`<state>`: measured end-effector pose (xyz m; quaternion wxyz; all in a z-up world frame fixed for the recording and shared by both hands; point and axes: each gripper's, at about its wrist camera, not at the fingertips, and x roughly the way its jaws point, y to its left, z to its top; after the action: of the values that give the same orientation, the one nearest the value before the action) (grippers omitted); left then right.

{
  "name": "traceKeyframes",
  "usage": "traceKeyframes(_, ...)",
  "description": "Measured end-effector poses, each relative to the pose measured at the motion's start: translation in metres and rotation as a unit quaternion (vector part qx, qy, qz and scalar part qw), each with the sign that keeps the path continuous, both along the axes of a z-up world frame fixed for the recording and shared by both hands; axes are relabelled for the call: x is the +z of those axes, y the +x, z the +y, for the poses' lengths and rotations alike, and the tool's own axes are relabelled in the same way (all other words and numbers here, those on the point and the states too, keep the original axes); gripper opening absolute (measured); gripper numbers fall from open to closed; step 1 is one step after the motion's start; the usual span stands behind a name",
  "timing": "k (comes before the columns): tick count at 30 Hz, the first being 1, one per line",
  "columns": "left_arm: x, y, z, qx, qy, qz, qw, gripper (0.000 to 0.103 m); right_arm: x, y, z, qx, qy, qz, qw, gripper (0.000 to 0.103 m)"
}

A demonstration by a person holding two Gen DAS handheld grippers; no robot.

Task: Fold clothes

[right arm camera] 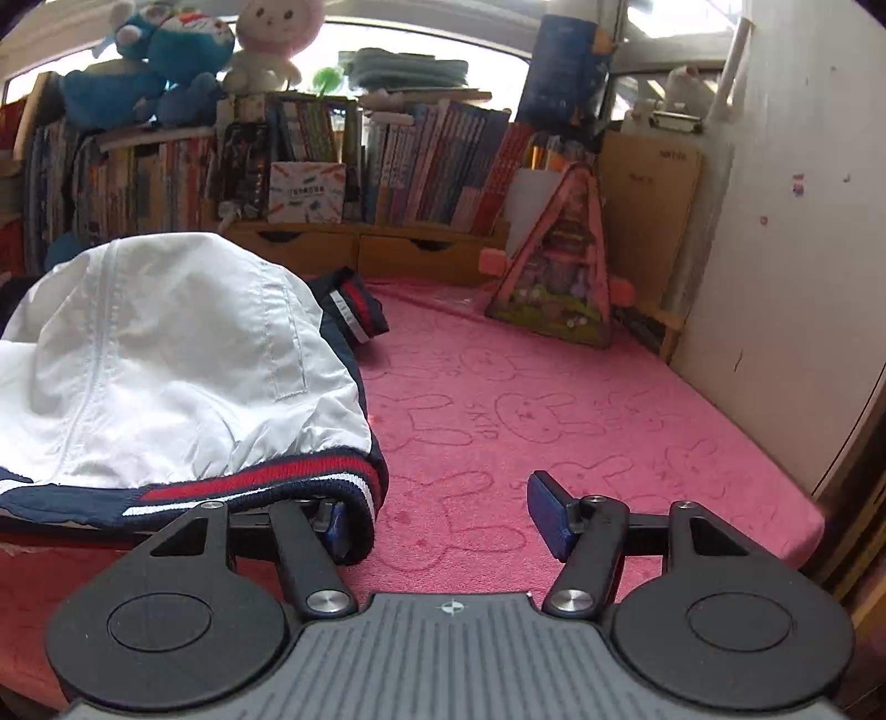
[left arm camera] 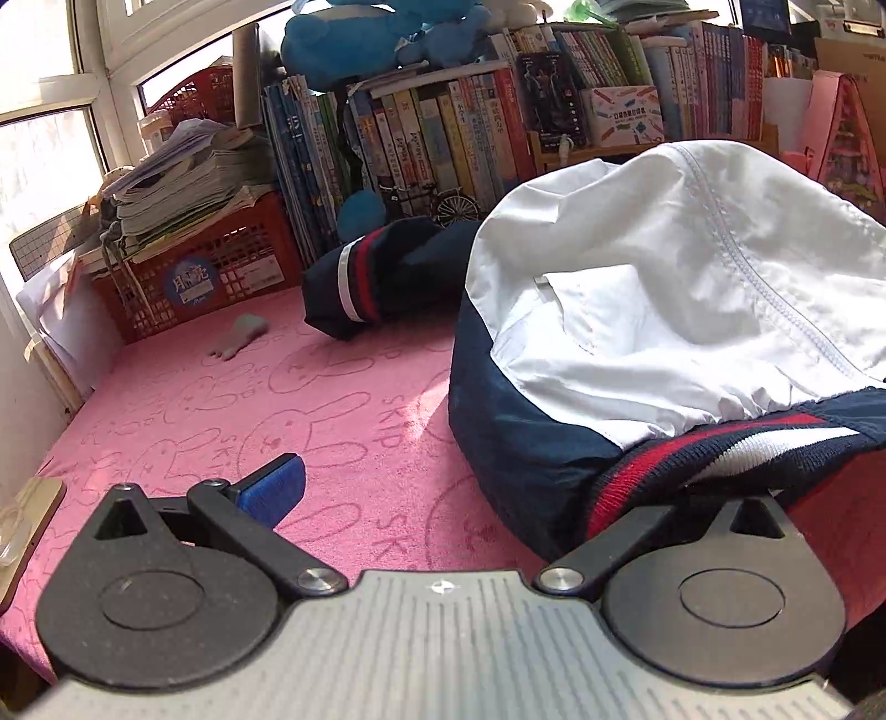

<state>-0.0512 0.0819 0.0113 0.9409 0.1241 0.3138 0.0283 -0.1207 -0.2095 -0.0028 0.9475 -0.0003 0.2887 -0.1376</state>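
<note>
A white and navy jacket with a red, white and navy ribbed hem lies bunched up on the pink rabbit-print cloth. It also shows in the right wrist view. One navy sleeve with a striped cuff trails toward the books; the other cuff lies behind the mound. My left gripper is open; the hem drapes over its right finger and hides it. My right gripper is open; the hem's corner lies over its left finger.
Rows of books and blue plush toys line the back. A red basket with stacked papers stands at the back left. A pink triangular toy house and a wall are on the right.
</note>
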Motion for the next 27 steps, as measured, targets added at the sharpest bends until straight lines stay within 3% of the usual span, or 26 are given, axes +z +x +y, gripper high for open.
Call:
traceKeyframes(1,-0.002,-0.003,0.001,-0.005,0.006,0.009,0.9999,0.103,0.000,0.000,-0.003,-0.001,0.005,0.007,1.000,0.062)
traceKeyframes(3,-0.007,-0.008,0.009,-0.017,0.004,0.030,0.9994,0.103,-0.002,-0.001,-0.034,-0.007,0.119,0.030,0.992,0.064)
traceKeyframes(4,-0.010,-0.010,0.012,-0.023,0.001,0.041,0.9989,0.103,-0.003,-0.002,-0.039,-0.007,0.138,0.038,0.990,0.076)
traceKeyframes(7,-0.017,-0.013,0.009,-0.042,-0.007,0.068,0.9968,0.103,-0.009,-0.002,-0.022,0.004,0.071,0.050,0.996,0.081)
traceKeyframes(9,-0.019,-0.015,0.000,-0.050,0.015,0.066,0.9965,0.103,-0.013,-0.002,-0.011,0.011,0.026,0.058,0.998,0.082)
traceKeyframes(12,-0.014,-0.015,-0.004,-0.049,0.028,0.047,0.9973,0.103,-0.018,-0.003,0.006,0.022,-0.041,0.070,0.996,0.086)
traceKeyframes(15,0.008,-0.003,0.010,-0.043,0.004,0.019,0.9989,0.103,-0.024,-0.003,0.024,0.033,-0.108,0.081,0.990,0.087)
traceKeyframes(16,0.016,0.004,0.017,-0.034,-0.018,0.014,0.9991,0.103,-0.019,-0.001,0.021,0.036,-0.090,0.075,0.992,0.087)
traceKeyframes(18,0.032,0.019,0.033,-0.022,-0.090,0.013,0.9957,0.103,0.005,0.009,-0.003,0.038,0.042,0.041,0.998,0.087)
traceKeyframes(19,0.038,0.025,0.040,-0.018,-0.126,0.011,0.9918,0.103,0.016,0.016,-0.016,0.036,0.103,0.027,0.994,0.087)
traceKeyframes(21,0.043,0.031,0.046,-0.010,-0.173,0.004,0.9848,0.103,0.030,0.029,-0.030,0.034,0.174,0.006,0.984,0.084)
traceKeyframes(23,0.035,0.032,0.042,0.000,-0.163,0.010,0.9866,0.103,0.033,0.037,-0.030,0.026,0.154,-0.001,0.988,0.083)
traceKeyframes(27,0.011,0.034,0.033,0.020,-0.143,0.042,0.9887,0.103,0.013,0.038,-0.001,0.031,0.019,0.028,0.999,0.082)
